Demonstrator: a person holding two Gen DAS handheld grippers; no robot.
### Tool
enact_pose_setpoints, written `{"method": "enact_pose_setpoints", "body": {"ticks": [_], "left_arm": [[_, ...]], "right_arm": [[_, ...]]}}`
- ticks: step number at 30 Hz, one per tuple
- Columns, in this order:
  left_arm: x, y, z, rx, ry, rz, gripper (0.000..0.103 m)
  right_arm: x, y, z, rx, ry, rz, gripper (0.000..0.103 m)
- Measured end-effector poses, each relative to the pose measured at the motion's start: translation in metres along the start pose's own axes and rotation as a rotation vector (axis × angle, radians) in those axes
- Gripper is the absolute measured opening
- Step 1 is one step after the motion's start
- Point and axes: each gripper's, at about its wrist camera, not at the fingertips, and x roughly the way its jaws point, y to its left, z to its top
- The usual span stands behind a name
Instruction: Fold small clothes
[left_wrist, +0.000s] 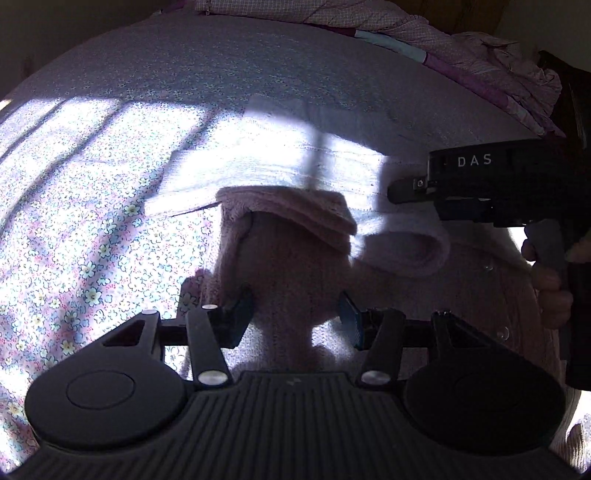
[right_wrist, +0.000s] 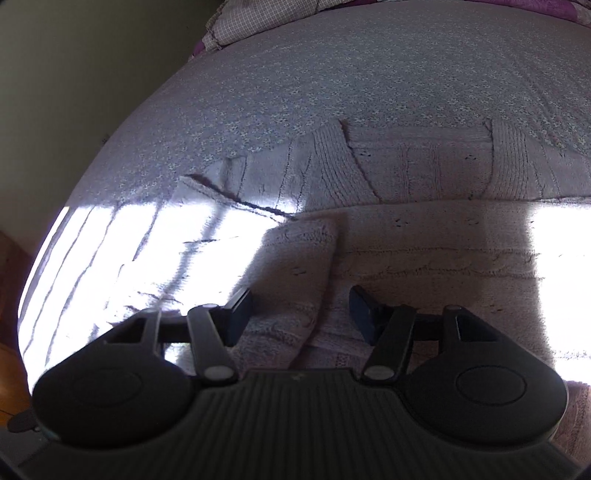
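**Left wrist view.** Looks down on a pink knitted sweater (left_wrist: 295, 221), spread on the flowery bed sheet (left_wrist: 92, 240), part in sun and part in shade. Left claw (left_wrist: 297, 314) low over the near part of the knit, jaws apart, pinching nothing. Folded sleeve (left_wrist: 402, 251) across the body, a little to the right. Right claw (left_wrist: 397, 192) further right, over the cloth, gripped by a hand (left_wrist: 550, 288). Rumpled quilt (left_wrist: 480, 55) at the far edge of the bed.

**Right wrist view.** Right claw (right_wrist: 301, 310) with jaws apart too, and empty. Just below it, a folded edge of the sweater (right_wrist: 406, 229), with more knit stretching far and right across the sheet (right_wrist: 295, 74).

**Step in hand, as a guess.** Looks like a pause between folds, with both claws free.

**Next move, most likely.**
- Pick a fresh edge.
- Dip down and pinch only the top layer.
- Lift it and lay it over the body.

Thick, soft knit, so easy to grab too many layers at once.
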Motion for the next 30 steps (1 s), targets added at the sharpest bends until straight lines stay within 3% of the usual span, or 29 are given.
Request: {"method": "enact_pose_setpoints", "body": {"ticks": [2, 3, 4, 6, 12, 16, 18, 24, 30], "left_arm": [[0.001, -0.001, 0.001, 0.007, 0.007, 0.005, 0.061], [0.002, -0.001, 0.002, 0.008, 0.008, 0.005, 0.062], [0.002, -0.002, 0.002, 0.008, 0.008, 0.003, 0.063], [0.004, -0.003, 0.002, 0.003, 0.004, 0.000, 0.063], [0.001, 0.004, 0.000, -0.021, 0.004, -0.016, 0.063], [0.000, 0.005, 0.001, -0.025, 0.005, -0.015, 0.063], [-0.002, 0.005, 0.001, -0.027, 0.010, -0.016, 0.063], [-0.014, 0.016, 0.005, -0.063, 0.043, -0.042, 0.063], [-0.030, 0.038, 0.008, -0.133, 0.065, -0.064, 0.063]], "right_arm": [[0.000, 0.004, 0.003, -0.018, 0.009, 0.005, 0.044], [0.000, 0.008, 0.005, -0.029, 0.016, 0.023, 0.024], [-0.001, 0.010, 0.007, -0.039, 0.015, 0.029, 0.015], [-0.006, 0.018, 0.013, -0.089, 0.000, 0.023, 0.013], [-0.030, 0.026, 0.030, -0.159, -0.104, -0.047, 0.013], [-0.010, 0.018, 0.029, -0.189, -0.047, -0.119, 0.014], [0.009, 0.013, 0.023, -0.195, -0.002, -0.148, 0.017], [0.003, 0.013, 0.018, -0.183, -0.029, -0.188, 0.044], [-0.030, 0.034, 0.018, -0.256, -0.067, -0.157, 0.046]]}}
